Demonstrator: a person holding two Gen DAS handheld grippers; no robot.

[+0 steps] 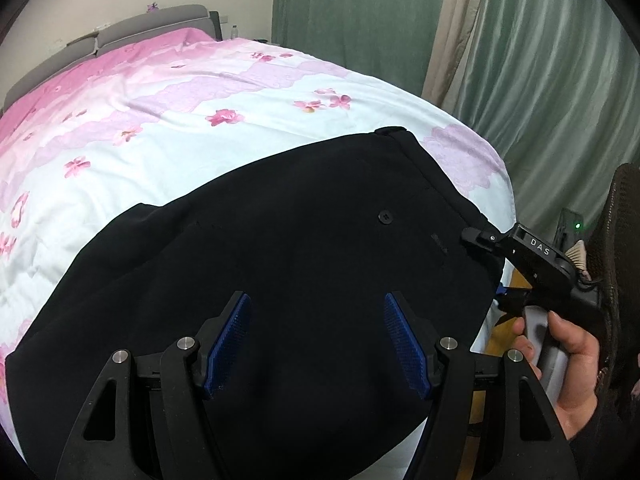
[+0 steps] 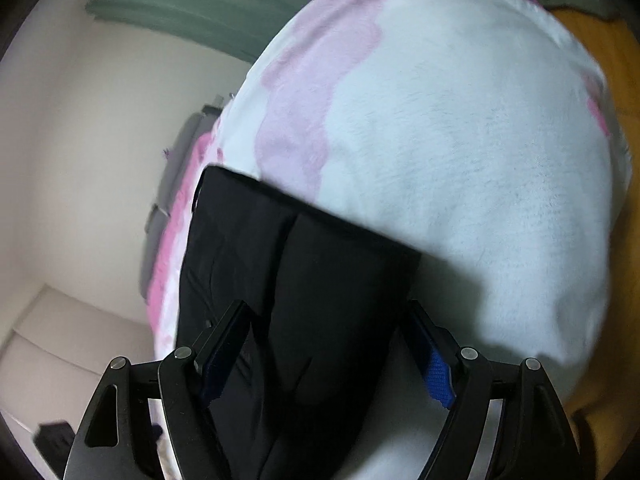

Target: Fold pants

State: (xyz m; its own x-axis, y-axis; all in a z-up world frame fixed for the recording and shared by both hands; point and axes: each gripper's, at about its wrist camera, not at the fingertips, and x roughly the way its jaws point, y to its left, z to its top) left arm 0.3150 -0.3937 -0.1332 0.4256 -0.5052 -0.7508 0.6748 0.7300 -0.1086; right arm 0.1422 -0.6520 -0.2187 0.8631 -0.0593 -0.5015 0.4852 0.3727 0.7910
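Observation:
Black pants (image 1: pixel 320 220) lie flat on the flowered bed cover (image 1: pixel 192 92), waistband toward the right edge, with a small button (image 1: pixel 385 216) near it. My left gripper (image 1: pixel 317 298) hovers over the middle of the pants, its blue pads wide apart and nothing pinched: open. At the waistband edge sits my right gripper (image 1: pixel 488 264), held by a hand (image 1: pixel 568 360). In the right wrist view the right gripper (image 2: pixel 327 306) stands open, its jaws straddling the pants (image 2: pixel 304 260) without pressing on the cloth.
The bed cover (image 2: pixel 460 140) drops off close past the waistband, with wooden floor (image 2: pixel 624 60) beyond. Green curtains (image 1: pixel 540 80) hang to the right of the bed. A grey headboard (image 1: pixel 140 28) and a small bottle (image 1: pixel 234 32) stand at the far end.

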